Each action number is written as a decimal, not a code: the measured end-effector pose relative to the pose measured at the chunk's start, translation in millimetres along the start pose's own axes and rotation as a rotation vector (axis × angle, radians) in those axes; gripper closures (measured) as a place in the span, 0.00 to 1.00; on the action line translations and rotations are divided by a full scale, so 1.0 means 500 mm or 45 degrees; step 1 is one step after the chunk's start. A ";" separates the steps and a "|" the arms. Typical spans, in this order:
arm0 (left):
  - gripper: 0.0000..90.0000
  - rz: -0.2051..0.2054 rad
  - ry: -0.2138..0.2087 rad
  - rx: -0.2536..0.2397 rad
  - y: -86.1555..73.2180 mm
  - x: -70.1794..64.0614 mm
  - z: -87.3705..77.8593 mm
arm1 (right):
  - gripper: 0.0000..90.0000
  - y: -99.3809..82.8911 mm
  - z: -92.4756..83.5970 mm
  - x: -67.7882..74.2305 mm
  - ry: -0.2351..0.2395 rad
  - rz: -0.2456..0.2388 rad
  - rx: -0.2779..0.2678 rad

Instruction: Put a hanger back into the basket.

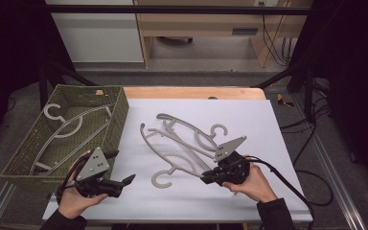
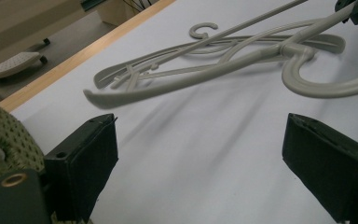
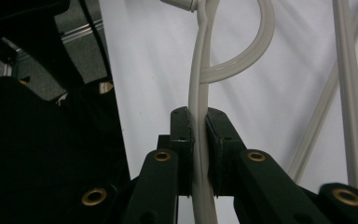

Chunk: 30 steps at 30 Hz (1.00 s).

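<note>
Grey plastic hanger (image 1: 172,149) pinched in the right gripper (image 1: 206,179); right gripper view shows both fingers (image 3: 182,135) pressed flat on a thin arm of that hanger (image 3: 196,116), no gap either side; its hook curls away just past the fingertips; in the high view the held end sits near the front edge of the counter (image 1: 268,129), right of centre, and the rest of the hanger runs back toward the middle; left gripper view shows its far tip (image 2: 91,95) clear of the white sheet with a soft shadow under it, so that end is off the surface; whether the end near the hook is also clear, cannot tell.

Second hanger (image 1: 191,128) lies flat on the white sheet behind the held one, partly crossed by it; its hook points toward the right edge of the counter.

Left gripper (image 1: 123,168) sits near the front left corner, just in front of the basket; fingers (image 2: 81,161) spread wide, nothing between them, bare white sheet in the gap; aimed across at the hangers but well apart from them.

Olive woven basket (image 1: 117,115) stands along the left edge of the counter; two more grey hangers (image 1: 64,125) lie inside on its floor, overlapping.

Person's hands wrap both gripper bodies from the front edge; black cable trails off the right gripper toward the right edge.
</note>
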<state>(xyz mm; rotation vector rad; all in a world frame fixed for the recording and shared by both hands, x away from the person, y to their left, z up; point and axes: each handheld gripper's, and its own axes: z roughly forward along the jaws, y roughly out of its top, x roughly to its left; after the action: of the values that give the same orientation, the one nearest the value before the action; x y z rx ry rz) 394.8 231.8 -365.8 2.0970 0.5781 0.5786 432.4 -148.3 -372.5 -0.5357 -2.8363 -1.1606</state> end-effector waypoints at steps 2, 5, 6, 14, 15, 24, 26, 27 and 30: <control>0.11 0.036 -0.013 0.017 0.009 -0.004 0.010 | 0.91 -0.005 0.001 0.003 0.019 0.005 0.010; 0.11 0.102 -0.047 0.061 0.024 -0.004 0.028 | 0.91 -0.010 0.000 0.006 0.034 -0.003 0.016; 0.12 0.123 -0.054 0.072 0.028 -0.005 0.035 | 0.91 -0.011 -0.001 0.006 0.046 -0.022 0.022; 0.17 0.316 -0.092 0.147 0.047 -0.014 0.090 | 0.91 -0.011 -0.006 0.013 0.091 -0.032 0.002; 0.18 0.330 -0.098 0.153 0.047 -0.019 0.095 | 0.91 -0.011 -0.007 0.014 0.092 -0.039 0.006; 0.33 0.536 -0.081 0.248 0.043 -0.042 0.125 | 0.91 -0.011 -0.010 0.017 0.123 -0.039 0.005; 0.37 0.559 -0.081 0.247 0.041 -0.043 0.130 | 0.91 -0.011 -0.009 0.017 0.141 -0.043 0.000; 0.39 0.568 -0.077 0.243 0.041 -0.042 0.133 | 0.91 -0.012 -0.008 0.017 0.144 -0.044 0.001; 0.46 0.592 -0.076 0.244 0.038 -0.040 0.141 | 0.91 -0.012 -0.006 0.018 0.152 -0.052 0.011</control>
<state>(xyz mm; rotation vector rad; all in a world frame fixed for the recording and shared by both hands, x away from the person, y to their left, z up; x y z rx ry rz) 424.2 166.7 -390.5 2.4397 0.1076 0.7380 421.6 -151.7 -372.8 -0.3953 -2.7623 -1.1454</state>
